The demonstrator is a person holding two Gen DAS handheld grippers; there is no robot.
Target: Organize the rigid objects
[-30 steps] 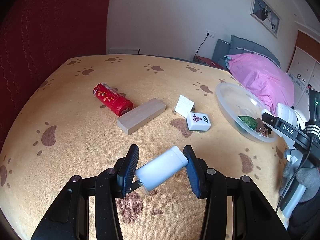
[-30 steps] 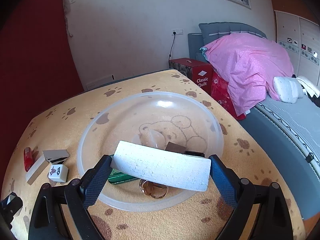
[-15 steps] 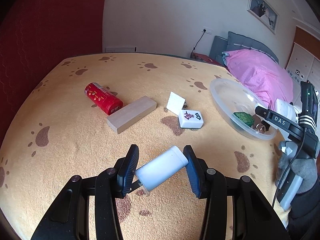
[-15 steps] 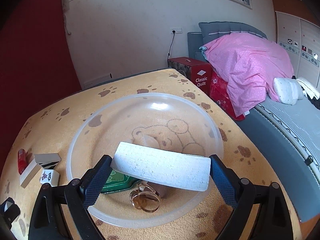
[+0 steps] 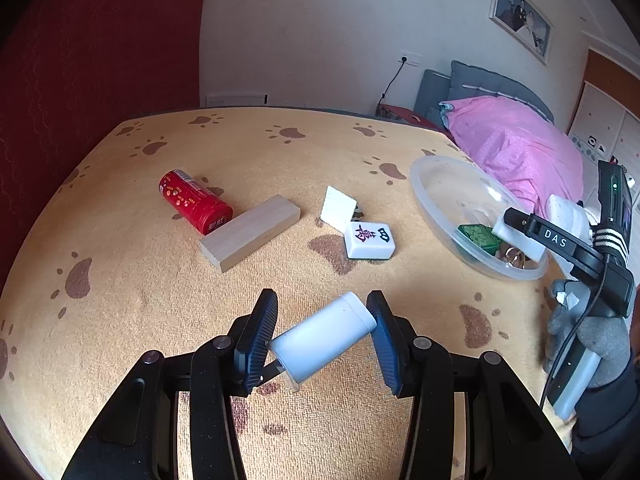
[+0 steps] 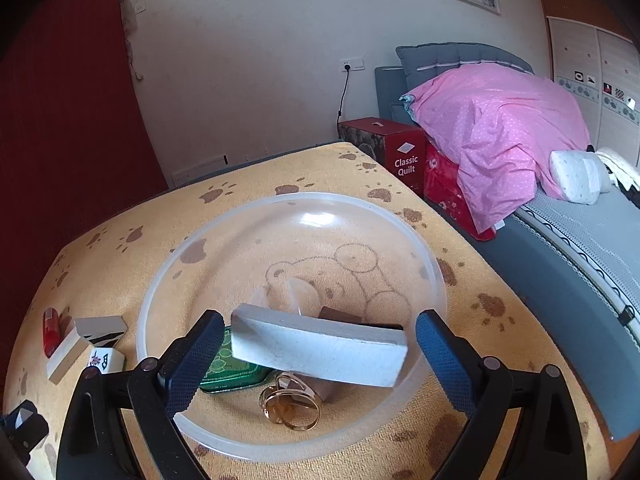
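Two grippers: my left gripper (image 5: 323, 336) clamps a white bottle (image 5: 322, 339); right gripper (image 6: 318, 352) jaws spread, white block (image 6: 318, 350) loose between them over the clear bowl (image 6: 434, 276).

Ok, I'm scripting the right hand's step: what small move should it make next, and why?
Probably lift the right tongs straight up and clear of the bowl. The white block sits tilted between them with gaps at both ends, so it looks released, over the green tin and ring inside.
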